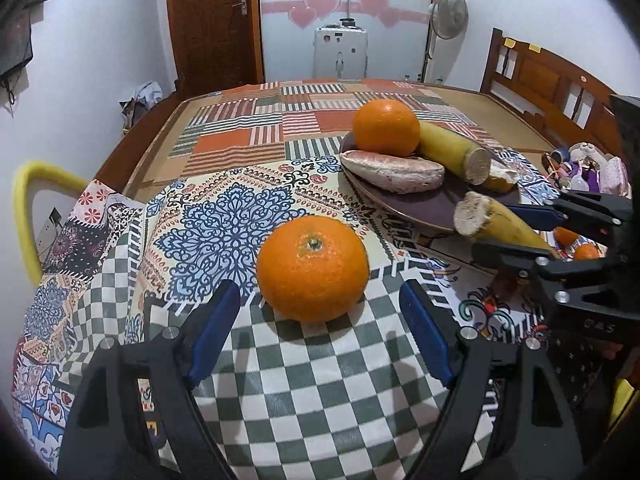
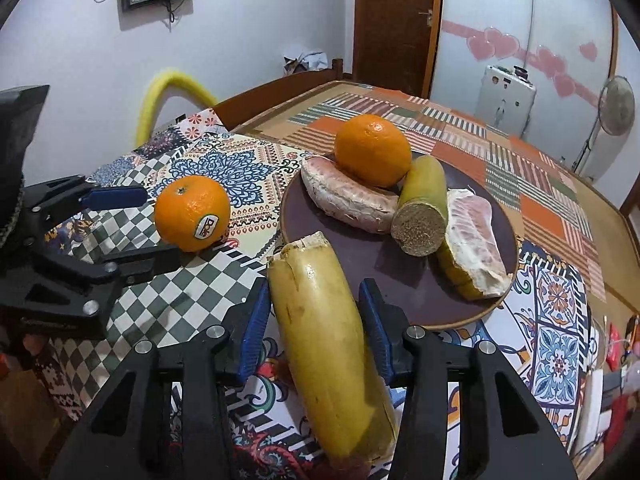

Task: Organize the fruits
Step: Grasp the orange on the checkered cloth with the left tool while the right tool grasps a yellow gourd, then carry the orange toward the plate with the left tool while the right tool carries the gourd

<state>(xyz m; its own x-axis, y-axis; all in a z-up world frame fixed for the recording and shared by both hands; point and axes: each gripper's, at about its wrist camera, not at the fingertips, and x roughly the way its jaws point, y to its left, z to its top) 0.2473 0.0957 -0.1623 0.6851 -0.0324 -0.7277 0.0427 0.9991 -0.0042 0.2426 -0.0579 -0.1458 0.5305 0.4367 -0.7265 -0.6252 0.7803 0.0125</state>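
Observation:
A loose orange [image 1: 312,267] lies on the checked cloth, just ahead of my left gripper [image 1: 320,304], which is open with a finger on each side of it, not touching. It also shows in the right wrist view [image 2: 193,213] with a Dole sticker. My right gripper [image 2: 314,300] is shut on a yellow cane piece [image 2: 324,344], held near the front edge of the dark plate [image 2: 320,236]. In the left wrist view the right gripper [image 1: 504,229] holds that piece [image 1: 496,220]. The plate holds another orange [image 2: 372,150], a pomelo segment [image 2: 348,198], a second cane piece [image 2: 424,204] and a pomelo wedge [image 2: 474,244].
The patterned cloths cover a wooden table [image 1: 160,128]. A yellow chair back [image 1: 28,208] stands at the left edge. A wooden bench [image 1: 552,80] and small clutter [image 1: 580,168] are at the right. A fan [image 1: 448,16] and a white appliance [image 1: 340,52] stand behind.

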